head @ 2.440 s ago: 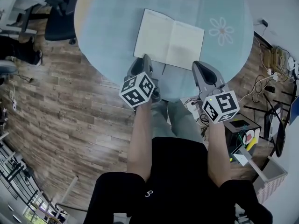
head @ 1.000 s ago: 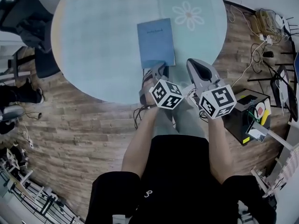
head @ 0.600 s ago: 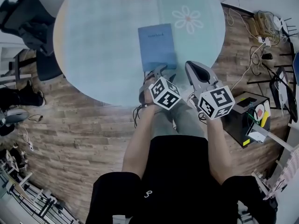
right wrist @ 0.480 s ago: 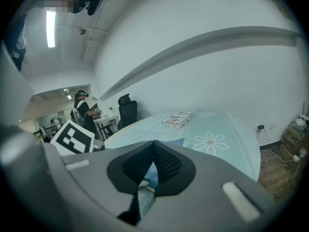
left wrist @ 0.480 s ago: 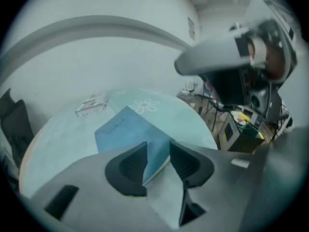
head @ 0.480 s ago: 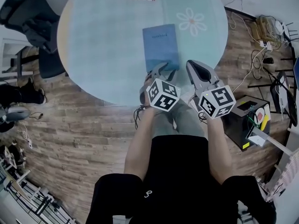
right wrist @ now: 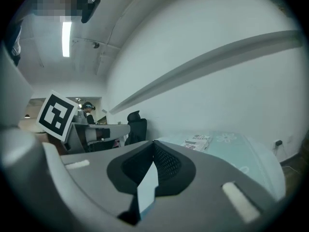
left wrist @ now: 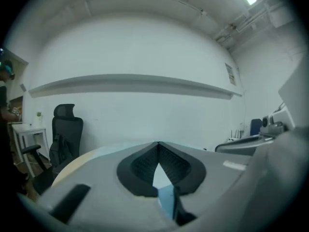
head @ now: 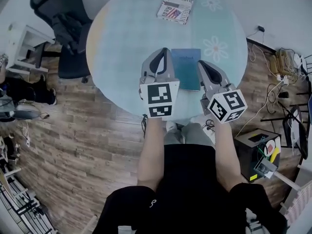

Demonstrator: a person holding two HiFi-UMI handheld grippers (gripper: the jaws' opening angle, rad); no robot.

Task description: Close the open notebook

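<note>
Since earlier, the grey left gripper (head: 165, 53) and right gripper (head: 201, 65) have lifted. Both are clenched on nothing and flank the closed blue rectangular notebook (head: 185, 68) lying on the round pale-blue table (head: 122, 43). A printed magazine (head: 175, 7) lies beyond, and a black office chair (head: 66, 26) stands beside the table.

The head view looks steeply down from above the person, and the round counter (head: 122, 43) fills the frame's upper half. Each other camera sits close behind its own jaws, the left tongs (left wrist: 158, 146) and right tongs (right wrist: 153, 146), facing almost level across that counter toward a white wall (left wrist: 145, 52). The head view and the right gripper view share the magazine (right wrist: 197, 141).
</note>
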